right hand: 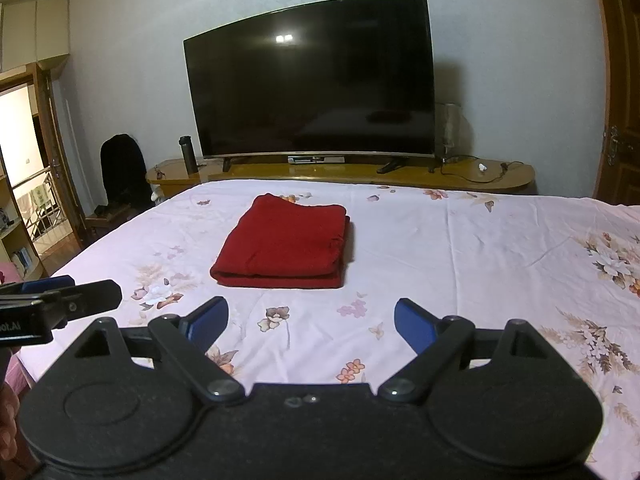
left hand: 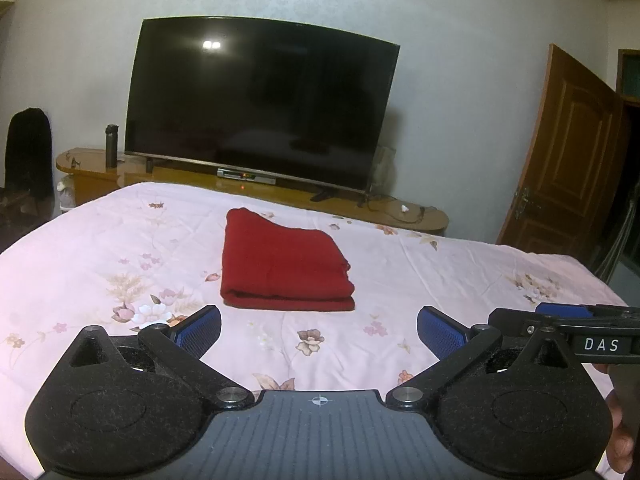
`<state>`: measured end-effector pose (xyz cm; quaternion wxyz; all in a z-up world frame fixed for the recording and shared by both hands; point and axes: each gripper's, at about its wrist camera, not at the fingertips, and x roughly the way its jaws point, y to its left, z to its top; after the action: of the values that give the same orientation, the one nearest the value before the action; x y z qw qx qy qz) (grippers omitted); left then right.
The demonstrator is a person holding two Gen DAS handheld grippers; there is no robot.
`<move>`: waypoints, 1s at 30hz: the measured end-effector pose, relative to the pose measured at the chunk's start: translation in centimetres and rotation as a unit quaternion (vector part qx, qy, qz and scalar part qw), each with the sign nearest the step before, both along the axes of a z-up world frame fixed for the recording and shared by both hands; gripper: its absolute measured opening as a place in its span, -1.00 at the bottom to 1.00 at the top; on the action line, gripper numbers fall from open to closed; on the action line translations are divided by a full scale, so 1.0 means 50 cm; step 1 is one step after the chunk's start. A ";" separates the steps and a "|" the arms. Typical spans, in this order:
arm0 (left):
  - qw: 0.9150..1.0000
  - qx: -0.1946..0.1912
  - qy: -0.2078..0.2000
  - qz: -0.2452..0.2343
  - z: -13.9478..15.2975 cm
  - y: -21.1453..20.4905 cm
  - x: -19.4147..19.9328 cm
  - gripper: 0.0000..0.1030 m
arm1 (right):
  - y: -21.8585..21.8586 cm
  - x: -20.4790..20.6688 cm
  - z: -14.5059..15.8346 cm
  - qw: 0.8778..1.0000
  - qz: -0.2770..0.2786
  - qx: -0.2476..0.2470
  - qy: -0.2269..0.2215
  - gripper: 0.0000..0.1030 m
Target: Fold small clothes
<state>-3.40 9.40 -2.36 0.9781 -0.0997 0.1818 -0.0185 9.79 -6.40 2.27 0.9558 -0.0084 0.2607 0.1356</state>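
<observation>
Already folded into a thick rectangular stack, the dark red knitted garment (left hand: 282, 262) (right hand: 282, 242) lies flat on the pink floral bed sheet (left hand: 440, 272) (right hand: 460, 248), about midway across the bed and closer to its far edge than to the near one. Nothing touches it. The left gripper (left hand: 319, 330) hovers over the near part of the bed, its jaws spread wide with nothing between the blue pads (left hand: 200, 330), just short of the garment's near fold. The right gripper (right hand: 311, 322) hangs beside it, jaws likewise spread and holding nothing, blue pads (right hand: 414, 326) apart. Beyond the far edge of the bed, a large black flat-screen television (left hand: 260, 100) (right hand: 316, 76) stands on a low glossy wooden cabinet (left hand: 92, 172) (right hand: 500, 174), with a dark metal flask (left hand: 111, 146) (right hand: 188, 154) near the cabinet's left end.
</observation>
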 end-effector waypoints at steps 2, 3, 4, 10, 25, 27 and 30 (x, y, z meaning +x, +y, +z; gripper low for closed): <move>1.000 0.002 -0.001 -0.001 0.000 -0.001 -0.001 1.00 | -0.001 0.000 0.000 1.000 0.000 0.001 0.000 0.75; 1.000 0.002 -0.002 -0.001 0.000 -0.002 -0.001 1.00 | 0.000 0.000 0.000 1.000 0.001 0.001 0.000 0.75; 1.000 0.003 -0.002 -0.001 0.000 -0.003 -0.001 1.00 | 0.000 0.000 0.000 1.000 0.001 0.001 0.000 0.75; 1.000 0.004 -0.003 -0.001 0.000 -0.006 0.000 1.00 | -0.001 -0.001 0.001 1.000 0.001 0.001 -0.002 0.75; 1.000 0.016 -0.012 -0.001 0.003 -0.010 -0.002 1.00 | -0.002 -0.003 0.000 1.000 0.003 -0.001 0.000 0.75; 1.000 0.016 -0.012 0.001 0.005 -0.008 -0.002 1.00 | -0.002 -0.003 0.000 1.000 0.004 -0.001 0.000 0.75; 1.000 0.017 -0.014 0.003 0.006 -0.003 -0.001 1.00 | -0.001 -0.002 0.002 1.000 0.005 -0.001 -0.004 0.75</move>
<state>-3.44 9.24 -2.05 0.9821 -0.0832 0.1684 -0.0142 9.67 -6.47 2.37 0.9562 -0.0111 0.2570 0.1400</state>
